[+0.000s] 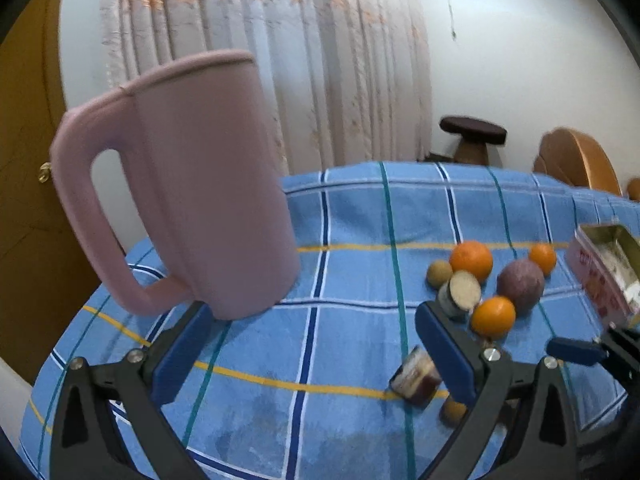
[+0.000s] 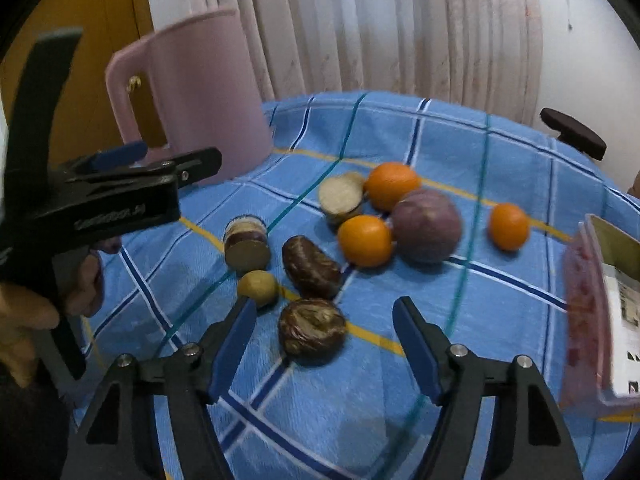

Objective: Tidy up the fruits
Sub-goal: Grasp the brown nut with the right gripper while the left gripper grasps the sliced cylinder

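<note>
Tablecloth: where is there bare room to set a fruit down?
Bare cloth lies between the pink jug and the large orange, and along the near edge behind the right gripper. Crowded from the small jar to the purple ball.

Both handheld grippers, the left gripper (image 1: 316,354) and the right gripper (image 2: 325,344), are black plastic frames with silver screws and blue-padded fingers (image 2: 234,350), one body bearing faint white lettering.
</note>
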A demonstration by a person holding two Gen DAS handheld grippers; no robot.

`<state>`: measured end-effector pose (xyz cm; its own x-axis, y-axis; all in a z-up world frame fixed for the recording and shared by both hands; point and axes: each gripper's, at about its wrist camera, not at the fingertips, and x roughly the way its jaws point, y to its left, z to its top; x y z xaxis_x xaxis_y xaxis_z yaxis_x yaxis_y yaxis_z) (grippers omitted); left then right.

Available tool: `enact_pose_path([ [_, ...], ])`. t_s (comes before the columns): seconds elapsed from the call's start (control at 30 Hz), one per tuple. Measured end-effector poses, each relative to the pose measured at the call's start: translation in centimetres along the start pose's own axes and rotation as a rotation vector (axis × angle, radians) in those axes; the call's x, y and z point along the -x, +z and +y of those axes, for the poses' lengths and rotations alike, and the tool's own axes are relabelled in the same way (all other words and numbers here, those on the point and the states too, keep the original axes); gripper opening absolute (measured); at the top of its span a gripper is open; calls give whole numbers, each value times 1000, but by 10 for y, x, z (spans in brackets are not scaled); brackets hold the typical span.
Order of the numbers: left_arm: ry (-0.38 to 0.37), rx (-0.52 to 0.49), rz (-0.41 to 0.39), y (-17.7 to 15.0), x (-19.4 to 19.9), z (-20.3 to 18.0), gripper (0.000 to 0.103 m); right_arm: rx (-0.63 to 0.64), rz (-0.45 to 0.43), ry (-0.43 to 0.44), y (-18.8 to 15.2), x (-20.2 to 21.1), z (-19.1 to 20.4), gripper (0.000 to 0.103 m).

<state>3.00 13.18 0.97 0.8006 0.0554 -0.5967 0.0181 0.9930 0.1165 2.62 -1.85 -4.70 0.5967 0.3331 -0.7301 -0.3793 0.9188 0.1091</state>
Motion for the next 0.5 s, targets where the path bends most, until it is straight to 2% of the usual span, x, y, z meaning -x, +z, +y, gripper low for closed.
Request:
enact_pose_path([
  [0.03, -8, -17, 13, -1, -2, -2, 103, 1, 24, -10, 1, -7, 1, 61],
  [0.1, -44, -33, 35, -3, -3, -6, 102, -9, 75, -15, 2, -20, 1, 58],
  [0.2, -105, -57, 59, -6, -1, -13, 102, 14, 82, -12, 1, -21, 4, 53],
  [0.27, -133, -104, 66, -9, 0, -19, 101, 37, 85, -26, 0, -18, 8, 43],
  [0.43, -200, -199, 67, -17, 5, -30, 101, 4, 77, -56, -14, 2, -9, 41],
  [0.5, -211, -205, 81, -17, 2, -30, 93, -30, 73, -46, -19, 9, -22, 41],
])
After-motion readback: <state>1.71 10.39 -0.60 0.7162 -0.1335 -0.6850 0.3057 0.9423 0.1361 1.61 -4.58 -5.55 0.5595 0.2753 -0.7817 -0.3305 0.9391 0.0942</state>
